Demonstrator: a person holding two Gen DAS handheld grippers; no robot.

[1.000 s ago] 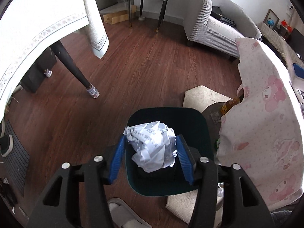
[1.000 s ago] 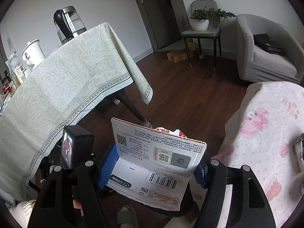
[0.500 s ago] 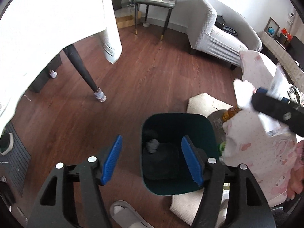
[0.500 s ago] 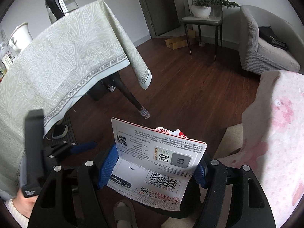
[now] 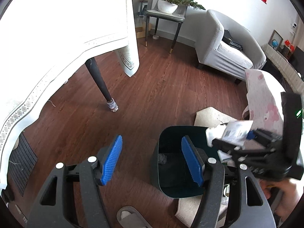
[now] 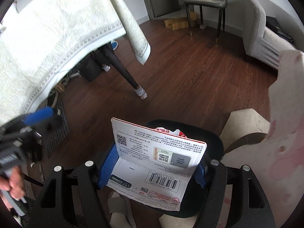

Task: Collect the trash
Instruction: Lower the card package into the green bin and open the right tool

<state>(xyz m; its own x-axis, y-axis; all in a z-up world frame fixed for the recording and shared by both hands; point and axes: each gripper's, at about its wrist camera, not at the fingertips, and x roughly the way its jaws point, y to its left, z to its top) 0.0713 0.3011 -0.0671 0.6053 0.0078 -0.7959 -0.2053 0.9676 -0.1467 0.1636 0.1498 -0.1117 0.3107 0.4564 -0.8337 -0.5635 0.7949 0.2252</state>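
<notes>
A dark green trash bin (image 5: 171, 133) stands on the wood floor; its rim also shows in the right wrist view (image 6: 214, 134). A crumpled paper (image 5: 162, 157) lies inside it. My left gripper (image 5: 152, 159) is open and empty, its right finger over the bin's left part. My right gripper (image 6: 151, 167) is shut on a white cardboard package (image 6: 155, 159) with barcodes, held above the bin. It shows blurred in the left wrist view (image 5: 235, 133) over the bin's right rim.
A table with a pale tablecloth (image 5: 57, 38) and dark leg (image 5: 100, 83) stands left. A grey armchair (image 5: 228, 49), a chair with a plant (image 5: 167, 11), a pink-patterned cloth (image 5: 264, 98), a beige mat (image 5: 210, 114) and a slipper (image 5: 131, 216) surround the bin.
My left gripper let go of the crumpled paper, which dropped into the bin, then drew back left. My right gripper brought the package over the bin.
</notes>
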